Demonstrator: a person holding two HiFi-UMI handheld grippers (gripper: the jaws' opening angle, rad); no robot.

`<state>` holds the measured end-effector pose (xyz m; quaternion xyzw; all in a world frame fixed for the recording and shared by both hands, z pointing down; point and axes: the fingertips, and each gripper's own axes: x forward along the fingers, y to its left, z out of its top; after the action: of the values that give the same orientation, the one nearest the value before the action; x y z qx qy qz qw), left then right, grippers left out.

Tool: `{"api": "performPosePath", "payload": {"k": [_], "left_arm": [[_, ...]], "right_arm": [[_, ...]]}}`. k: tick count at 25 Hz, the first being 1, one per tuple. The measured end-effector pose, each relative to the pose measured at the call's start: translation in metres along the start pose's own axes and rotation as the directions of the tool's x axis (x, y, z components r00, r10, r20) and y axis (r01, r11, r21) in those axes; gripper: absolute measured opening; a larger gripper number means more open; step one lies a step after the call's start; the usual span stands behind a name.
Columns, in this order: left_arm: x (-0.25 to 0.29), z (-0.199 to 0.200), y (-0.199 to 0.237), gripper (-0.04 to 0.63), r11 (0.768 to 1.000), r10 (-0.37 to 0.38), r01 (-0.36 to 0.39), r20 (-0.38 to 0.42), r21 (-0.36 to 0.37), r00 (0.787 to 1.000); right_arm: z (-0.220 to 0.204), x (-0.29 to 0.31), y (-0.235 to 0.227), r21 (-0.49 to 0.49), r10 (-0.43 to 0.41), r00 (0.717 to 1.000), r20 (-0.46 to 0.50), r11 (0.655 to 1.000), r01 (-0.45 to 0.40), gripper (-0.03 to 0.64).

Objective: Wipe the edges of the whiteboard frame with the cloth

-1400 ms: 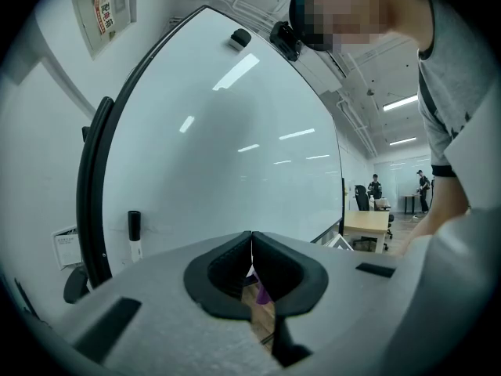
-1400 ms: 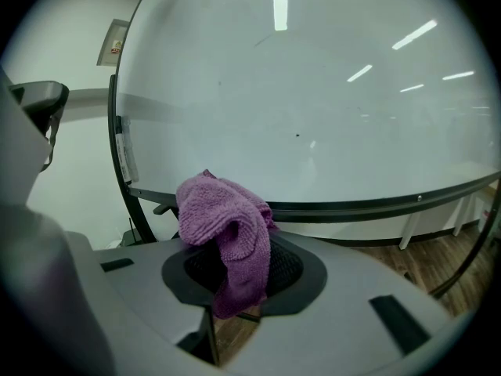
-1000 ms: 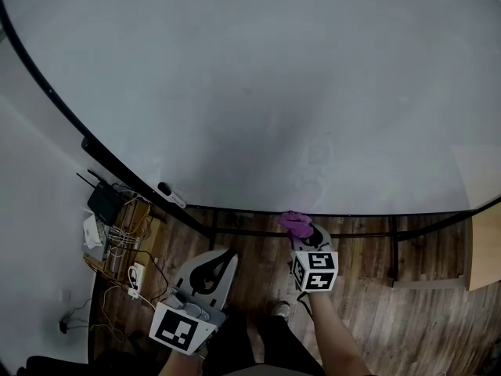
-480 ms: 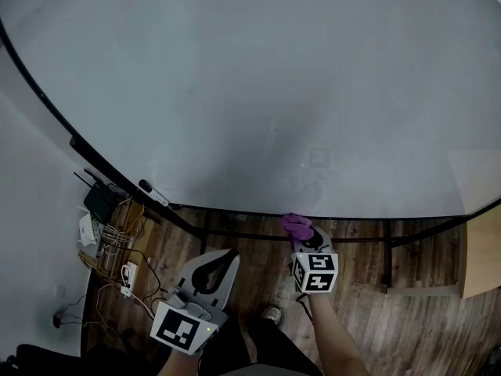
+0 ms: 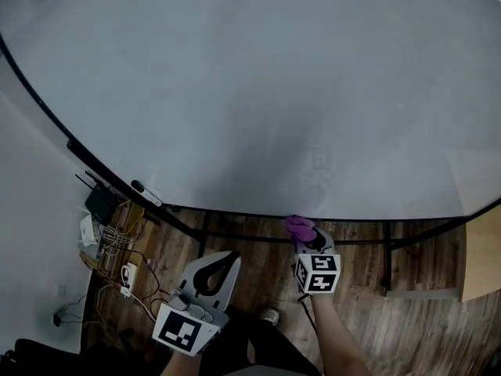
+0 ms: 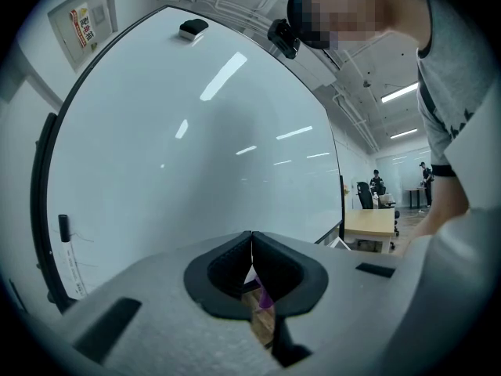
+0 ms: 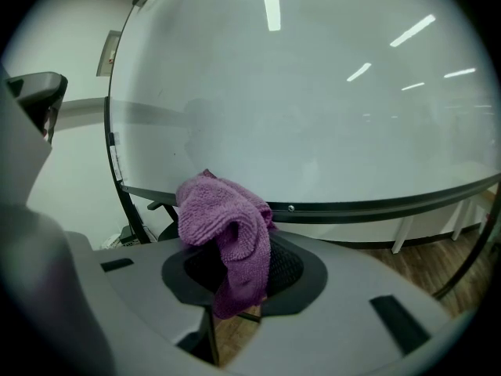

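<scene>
A large whiteboard (image 5: 258,92) with a thin black frame (image 5: 235,213) fills the head view. My right gripper (image 5: 304,235) is shut on a purple cloth (image 5: 298,226), and the cloth sits right at the frame's bottom edge. In the right gripper view the purple cloth (image 7: 225,229) bunches out of the jaws just below the black frame (image 7: 376,207). My left gripper (image 5: 218,262) hangs lower and to the left, off the board, shut with nothing in it. The left gripper view shows its jaws pressed together in front of the whiteboard (image 6: 196,147).
A marker (image 5: 146,193) lies near the frame's lower left corner. A tangle of cables and a black router (image 5: 99,204) sits on the wooden floor at left. A wooden table (image 5: 479,253) stands at right. Black stand legs (image 5: 387,257) run under the board.
The view has shifted a little, so the board's lower left corner and the marker sit further left. My right gripper with the cloth has edged right along the bottom frame. The left gripper holds still.
</scene>
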<state>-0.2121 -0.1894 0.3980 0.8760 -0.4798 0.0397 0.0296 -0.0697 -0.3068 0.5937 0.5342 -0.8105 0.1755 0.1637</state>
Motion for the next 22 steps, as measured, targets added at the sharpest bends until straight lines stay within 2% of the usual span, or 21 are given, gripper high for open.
{"api": "performPosePath", "payload": {"k": [5, 12, 17, 22], "left_arm": [[0.004, 0.0, 0.002, 0.017, 1.0, -0.012, 0.012, -0.008, 0.001, 1.0], [0.02, 0.002, 0.0, 0.017, 0.996, -0.088, 0.088, -0.01, 0.013, 0.996], [0.034, 0.008, -0.001, 0.017, 0.989, -0.144, 0.144, 0.006, 0.027, 0.99], [0.036, 0.008, 0.013, 0.017, 0.987, -0.162, 0.162, 0.032, 0.011, 0.986]], "right_arm": [[-0.001, 0.002, 0.002, 0.012, -0.003, 1.0, 0.002, 1.0, 0.003, 0.098], [0.0, -0.001, 0.001, 0.026, -0.028, 1.0, -0.003, 0.999, 0.028, 0.098], [0.002, -0.003, 0.0, 0.027, -0.053, 0.998, -0.016, 0.998, 0.054, 0.098], [0.002, -0.003, 0.002, 0.025, -0.091, 0.995, -0.031, 0.995, 0.092, 0.098]]}}
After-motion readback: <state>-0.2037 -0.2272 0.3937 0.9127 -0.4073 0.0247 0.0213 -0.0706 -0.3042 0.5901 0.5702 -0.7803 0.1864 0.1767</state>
